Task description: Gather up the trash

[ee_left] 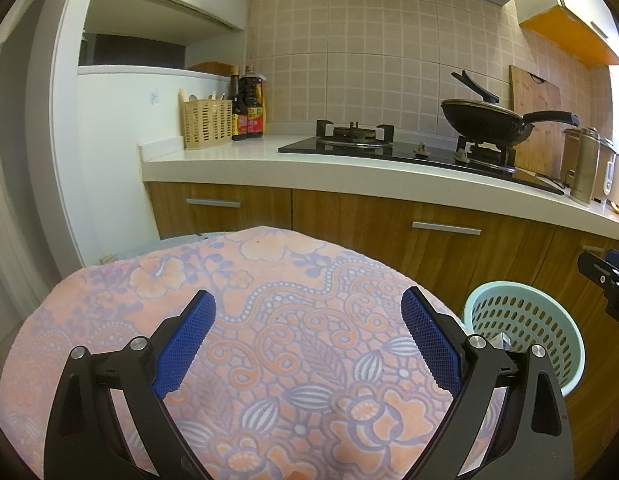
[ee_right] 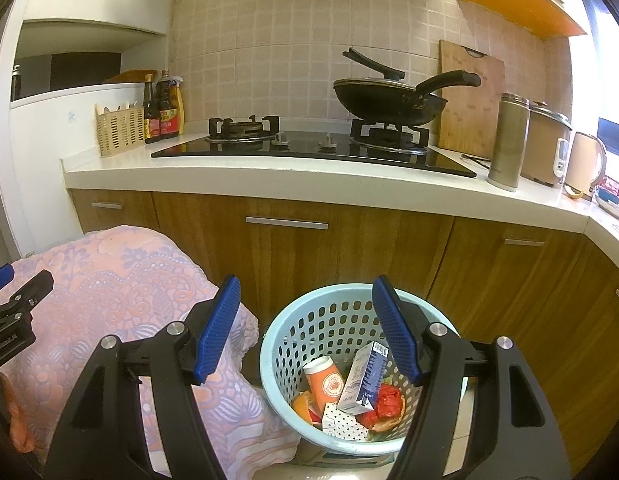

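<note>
Both grippers, left and right, fingers wide apart, empty; trash lies in the basket beside the cloth-draped surface; we judge a careless reach could tip the light basket.

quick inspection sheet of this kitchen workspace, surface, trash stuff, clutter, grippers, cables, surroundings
surface: floral cloth covers a raised surface; no loose trash seen on it
job's things: pale blue perforated basket beside the cloth holds an orange cup, a small carton, red wrapper, a dotted box
clutter: counter carries a wok on the stove, sauce bottles, a utensil caddy, a steel flask
grippers: left gripper open above the cloth, empty; right gripper open above the basket, empty
cables: nothing seen
surroundings: tiled wall, wooden cabinets, cutting board
</note>
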A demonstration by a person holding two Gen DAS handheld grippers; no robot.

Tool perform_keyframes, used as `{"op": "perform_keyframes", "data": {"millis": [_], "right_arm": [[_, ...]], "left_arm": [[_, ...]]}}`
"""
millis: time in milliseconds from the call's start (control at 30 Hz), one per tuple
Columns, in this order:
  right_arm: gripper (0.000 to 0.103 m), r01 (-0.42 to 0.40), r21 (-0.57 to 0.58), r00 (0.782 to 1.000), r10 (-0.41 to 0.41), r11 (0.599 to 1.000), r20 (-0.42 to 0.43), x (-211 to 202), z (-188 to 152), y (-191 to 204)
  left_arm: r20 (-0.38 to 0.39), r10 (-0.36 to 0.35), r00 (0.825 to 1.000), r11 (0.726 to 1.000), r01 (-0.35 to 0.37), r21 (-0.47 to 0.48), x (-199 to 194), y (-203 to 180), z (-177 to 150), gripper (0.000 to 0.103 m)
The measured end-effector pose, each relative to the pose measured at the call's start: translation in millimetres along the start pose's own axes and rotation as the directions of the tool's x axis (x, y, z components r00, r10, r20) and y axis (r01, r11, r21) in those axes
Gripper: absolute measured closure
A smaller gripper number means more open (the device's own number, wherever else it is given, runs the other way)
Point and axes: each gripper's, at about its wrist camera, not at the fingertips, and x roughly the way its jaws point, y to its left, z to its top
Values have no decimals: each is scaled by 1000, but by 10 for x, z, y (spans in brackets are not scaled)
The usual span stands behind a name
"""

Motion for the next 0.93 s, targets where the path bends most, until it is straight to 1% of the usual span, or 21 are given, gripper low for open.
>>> {"op": "perform_keyframes", "data": {"millis": [300,467,533,633,700,733,833,933], "right_arm": [[38,-2,-3,1000,2,1000,3,-21,-11,12],[38,-4,-3,1000,4,1000,3,-23,-9,15],[38,-7,-4,1000,7,1000,5,-34,-7,23],[38,-17,-4,1000,17,1000,7,-60,-5,43],[38,-21,-13,1000,21,1000,13,-84,-4,82],[38,-24,-16,1000,24,1000,14,-91,0,98],[38,-43,-14,999,44,999,22,-160,32,135],[38,-42,-27,998,44,999,49,-278,49,175]], "left_arm": [[2,1,1000,1000,-1,4,-6,-9,0,12],[9,9,1000,1000,-9,22,-19,-22,14,12],[23,36,999,999,-37,40,-33,-39,15,12],[28,51,998,997,-53,49,-41,-44,13,12],[25,50,998,998,-51,45,-35,-28,22,10],[23,55,998,998,-56,39,-28,-22,26,8],[19,63,998,998,-63,18,-16,28,33,8],[29,73,997,997,-73,2,-26,69,38,8]]}}
